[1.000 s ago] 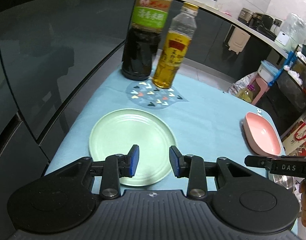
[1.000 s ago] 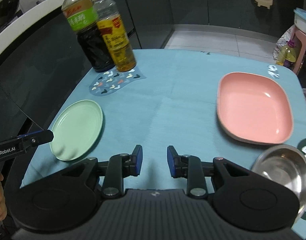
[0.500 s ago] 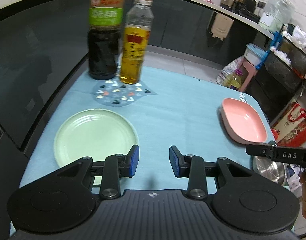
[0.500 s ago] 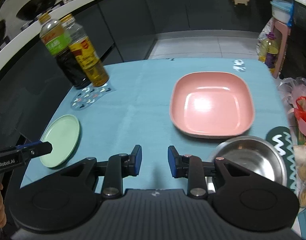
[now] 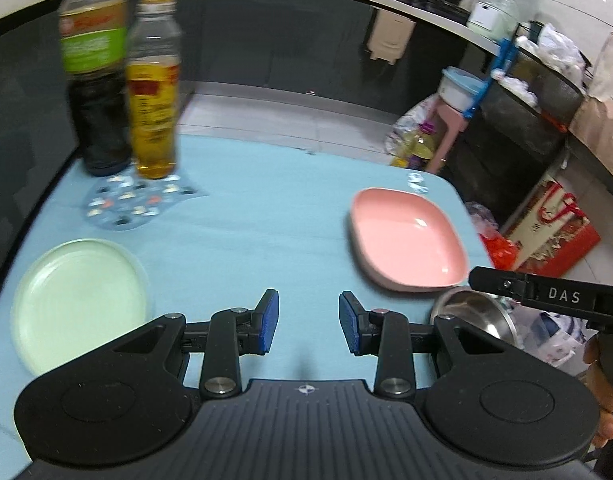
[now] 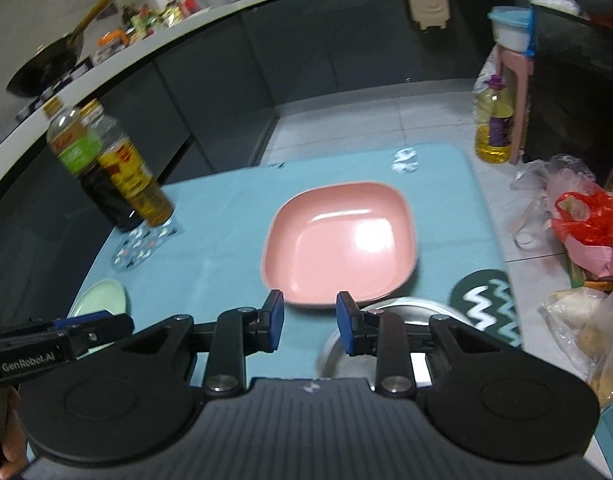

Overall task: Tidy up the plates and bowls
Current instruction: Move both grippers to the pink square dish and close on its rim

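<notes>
A round green plate (image 5: 78, 300) lies at the near left of the blue table; its edge shows in the right wrist view (image 6: 102, 298). A pink square plate (image 5: 406, 236) lies at the right, and shows in the right wrist view (image 6: 342, 240). A steel bowl (image 5: 474, 312) sits near the pink plate, partly under my right gripper (image 6: 386, 308). My left gripper (image 5: 308, 322) is open and empty above bare cloth between the plates. My right gripper (image 6: 309, 320) is open and empty, just before the pink plate's near edge.
Two bottles, a dark sauce (image 5: 94, 92) and a yellow oil (image 5: 154, 96), stand on a patterned mat (image 5: 134, 200) at the far left. A green zigzag mat (image 6: 486, 304) lies at the table's right edge. Bags (image 6: 578, 224) and an oil jug (image 6: 494, 128) stand on the floor to the right.
Both grippers have swung to the right. The green plate has slid to the left of both views and the pink plate is now centred before the right gripper.
</notes>
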{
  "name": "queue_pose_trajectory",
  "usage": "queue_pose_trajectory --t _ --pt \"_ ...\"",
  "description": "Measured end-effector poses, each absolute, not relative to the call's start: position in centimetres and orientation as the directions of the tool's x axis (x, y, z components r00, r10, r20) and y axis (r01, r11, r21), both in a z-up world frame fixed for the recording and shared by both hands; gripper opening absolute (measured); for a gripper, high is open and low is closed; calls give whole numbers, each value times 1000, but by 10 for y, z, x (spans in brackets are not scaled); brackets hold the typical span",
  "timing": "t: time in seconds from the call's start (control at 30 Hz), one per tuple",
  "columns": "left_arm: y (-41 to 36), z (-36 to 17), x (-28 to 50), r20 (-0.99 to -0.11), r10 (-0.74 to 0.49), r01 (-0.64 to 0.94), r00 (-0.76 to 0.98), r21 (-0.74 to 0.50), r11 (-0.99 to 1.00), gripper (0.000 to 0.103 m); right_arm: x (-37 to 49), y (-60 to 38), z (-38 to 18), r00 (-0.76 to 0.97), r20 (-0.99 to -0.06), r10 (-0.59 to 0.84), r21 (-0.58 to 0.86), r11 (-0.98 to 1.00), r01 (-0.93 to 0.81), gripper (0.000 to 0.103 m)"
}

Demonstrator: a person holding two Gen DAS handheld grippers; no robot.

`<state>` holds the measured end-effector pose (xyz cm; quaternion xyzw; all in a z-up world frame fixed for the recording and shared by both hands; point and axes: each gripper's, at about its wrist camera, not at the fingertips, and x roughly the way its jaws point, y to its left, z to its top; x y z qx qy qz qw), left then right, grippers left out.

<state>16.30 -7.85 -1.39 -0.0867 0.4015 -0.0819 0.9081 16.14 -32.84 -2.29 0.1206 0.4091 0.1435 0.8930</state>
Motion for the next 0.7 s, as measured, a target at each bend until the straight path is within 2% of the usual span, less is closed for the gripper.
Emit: queue_pose_trajectory --t 0.23,0.7 --pt "-118 -28 192 -739 -280 103 613 -276 956 31 175 -354 -35 632 -701 330 357 930 -89 19" --pt "-149 -53 240 -757 -207 40 619 -233 972 31 206 -373 -66 605 -719 341 416 909 -18 19"
